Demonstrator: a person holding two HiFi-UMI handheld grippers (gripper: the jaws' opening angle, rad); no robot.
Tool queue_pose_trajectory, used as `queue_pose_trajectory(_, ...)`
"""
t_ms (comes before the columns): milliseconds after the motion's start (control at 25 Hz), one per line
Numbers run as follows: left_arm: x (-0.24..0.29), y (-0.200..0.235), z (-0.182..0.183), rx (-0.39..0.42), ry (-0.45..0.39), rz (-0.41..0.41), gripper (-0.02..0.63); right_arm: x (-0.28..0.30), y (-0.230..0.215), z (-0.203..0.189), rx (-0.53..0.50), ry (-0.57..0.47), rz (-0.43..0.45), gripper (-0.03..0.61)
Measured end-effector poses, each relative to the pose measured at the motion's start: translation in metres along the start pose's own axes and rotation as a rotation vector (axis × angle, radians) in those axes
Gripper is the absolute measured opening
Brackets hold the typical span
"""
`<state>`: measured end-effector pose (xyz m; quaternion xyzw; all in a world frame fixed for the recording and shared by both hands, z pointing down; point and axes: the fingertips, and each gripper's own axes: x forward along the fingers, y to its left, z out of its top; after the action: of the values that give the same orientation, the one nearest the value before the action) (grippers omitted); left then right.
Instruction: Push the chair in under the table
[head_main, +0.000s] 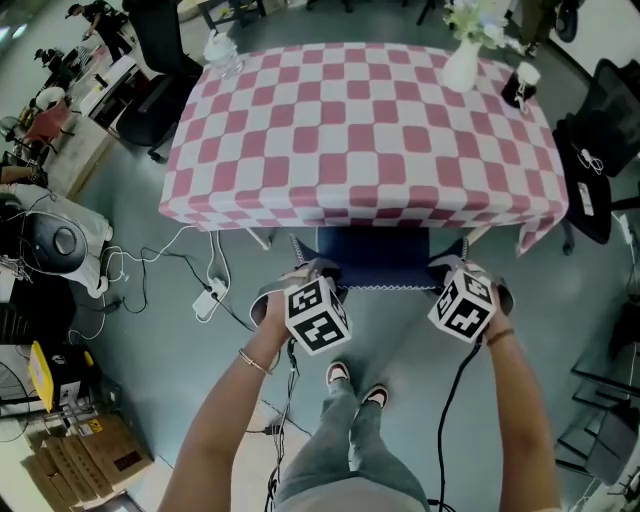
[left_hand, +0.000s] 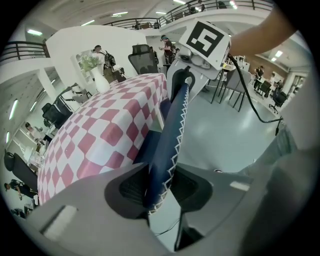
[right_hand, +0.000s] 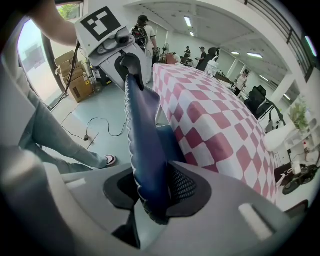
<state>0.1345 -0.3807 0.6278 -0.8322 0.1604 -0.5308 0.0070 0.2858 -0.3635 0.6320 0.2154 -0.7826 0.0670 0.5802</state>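
Two grippers sit on one chair back. We note first what only the head view gives. The whole table (head_main: 360, 130) under its pink-and-white checked cloth fills the upper middle of the frame. A white vase (head_main: 462, 62) stands at its upper right and a clear bottle (head_main: 222, 50) at its upper left. The chair (head_main: 372, 262) is dark blue with white zigzag stitching along its top edge. It stands at frame centre, its back just below the cloth's near hem, and only the back shows. The left gripper (head_main: 316, 272) is at the back's left end and the right gripper (head_main: 452, 268) at its right end. In this view the marker cubes cover the pads. Our shoes (head_main: 355, 385) are at lower centre, and cables (head_main: 170, 262) lie on the floor at left.

The gripper views show the pads. In the left gripper view the stitched edge rises from bottom centre to the other gripper at top centre. Both pads press on the blue fabric, the jaws partly closed. In the right gripper view the same edge runs up to the other gripper at upper left. Cardboard boxes (right_hand: 75, 75) stand at left. The pads clamp the chair back, the jaws about half apart.
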Motion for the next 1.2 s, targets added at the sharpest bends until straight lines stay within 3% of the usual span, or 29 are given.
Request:
queue_pose_trajectory(520, 0.001, -0.008, -0.005, 0.048, 0.023, -0.073, 0.142, 0.001, 0.011, 0.000, -0.008, 0.011, 0.120, 0.130)
queue_pose_trajectory(680, -0.013, -0.004, 0.001, 0.040, -0.017, -0.065, 0.190, -0.007, 0.011, 0.005, 0.000, -0.006, 0.119, 0.163)
queue_pose_trajectory(840, -0.035, 0.001, 0.008, 0.021, -0.056, -0.042, 0.195, -0.027, 0.012, 0.016, -0.002, -0.048, 0.113, 0.178)
queue_pose_trajectory(1040, -0.064, -0.001, 0.014, -0.032, -0.106, -0.041, 0.195, -0.066, 0.013, 0.032, 0.069, -0.167, 0.099, 0.176)
queue_pose_trajectory(1200, -0.095, 0.003, 0.024, -0.125, -0.195, -0.022, 0.195, -0.107, 0.004, 0.046, 0.164, -0.328, 0.020, 0.176)
